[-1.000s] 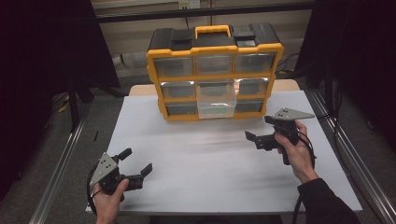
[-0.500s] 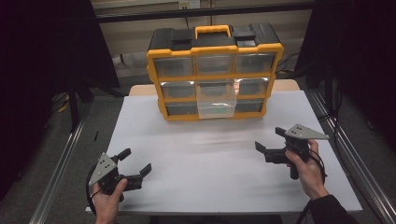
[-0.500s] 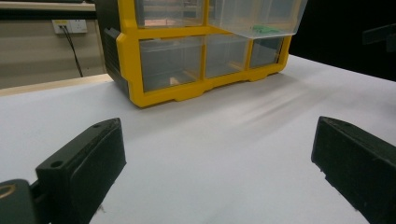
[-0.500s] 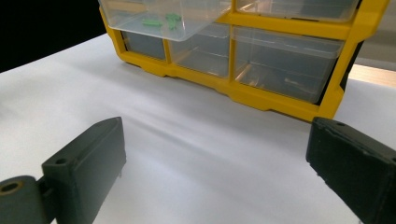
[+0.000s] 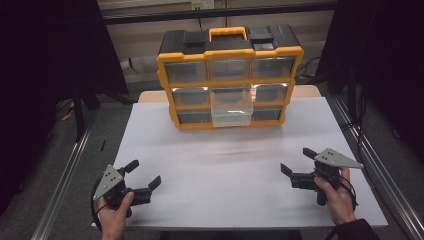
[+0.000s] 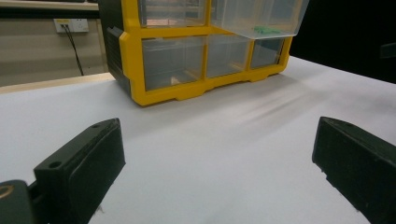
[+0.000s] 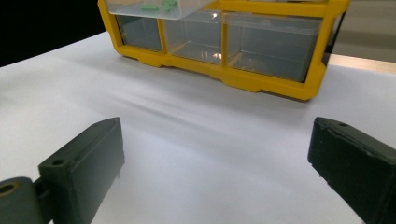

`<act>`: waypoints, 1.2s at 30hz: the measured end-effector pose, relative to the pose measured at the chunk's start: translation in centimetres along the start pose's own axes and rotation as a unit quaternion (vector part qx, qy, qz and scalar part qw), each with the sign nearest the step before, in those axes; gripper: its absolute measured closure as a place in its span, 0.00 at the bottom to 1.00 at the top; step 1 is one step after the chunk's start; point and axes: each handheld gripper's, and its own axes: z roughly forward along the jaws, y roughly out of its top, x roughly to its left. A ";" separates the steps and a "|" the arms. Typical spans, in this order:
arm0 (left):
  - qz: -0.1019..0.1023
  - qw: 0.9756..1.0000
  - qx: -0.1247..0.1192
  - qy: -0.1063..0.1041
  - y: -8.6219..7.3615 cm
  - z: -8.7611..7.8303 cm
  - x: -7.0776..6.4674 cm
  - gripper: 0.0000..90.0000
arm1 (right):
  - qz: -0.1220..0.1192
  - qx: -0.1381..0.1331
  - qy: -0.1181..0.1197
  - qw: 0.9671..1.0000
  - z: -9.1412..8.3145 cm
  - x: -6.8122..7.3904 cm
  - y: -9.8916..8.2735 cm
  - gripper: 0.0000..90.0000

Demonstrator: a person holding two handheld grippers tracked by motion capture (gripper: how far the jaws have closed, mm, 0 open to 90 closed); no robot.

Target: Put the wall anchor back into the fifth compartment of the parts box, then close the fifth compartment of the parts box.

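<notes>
A yellow and black organizer case point(image 5: 230, 75) with clear drawers stands at the back of the white table point(image 5: 225, 165). Its middle drawer point(image 5: 231, 107) is pulled out, and small green pieces point(image 7: 156, 6) lie in it. My left gripper point(image 5: 145, 173) is held open near the table's front left corner, with nothing between its jaws. My right gripper point(image 5: 296, 161) is open and empty near the front right. In the left gripper view my left gripper point(image 6: 217, 163) faces the case point(image 6: 196, 88) across bare table. In the right gripper view my right gripper point(image 7: 217, 158) points at the case's lower drawers point(image 7: 266, 44).
Metal rails point(image 5: 65, 180) run along both sides of the table. Dark curtains hang to the left and right. A wall socket point(image 6: 70, 24) sits behind the case. The white tabletop stretches bare between the grippers and the case.
My right gripper has drawn back toward the front right of the table, away from the case. The left gripper has stayed where it was.
</notes>
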 end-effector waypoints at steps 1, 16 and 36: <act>-0.002 1.000 -0.001 -0.001 0.0 0.0 0.0 0.02 | 0.007 -0.004 0.001 1.000 -0.3 -0.1 -0.1 0.03; -0.003 1.000 0.001 -0.006 0.0 0.3 -0.3 0.02 | 0.026 -0.009 0.010 1.000 -0.8 -0.2 -1.0 0.02; 0.008 1.000 0.004 -0.006 0.1 0.1 -0.3 0.02 | -0.001 -0.024 0.036 0.999 0.5 1.9 -0.4 0.02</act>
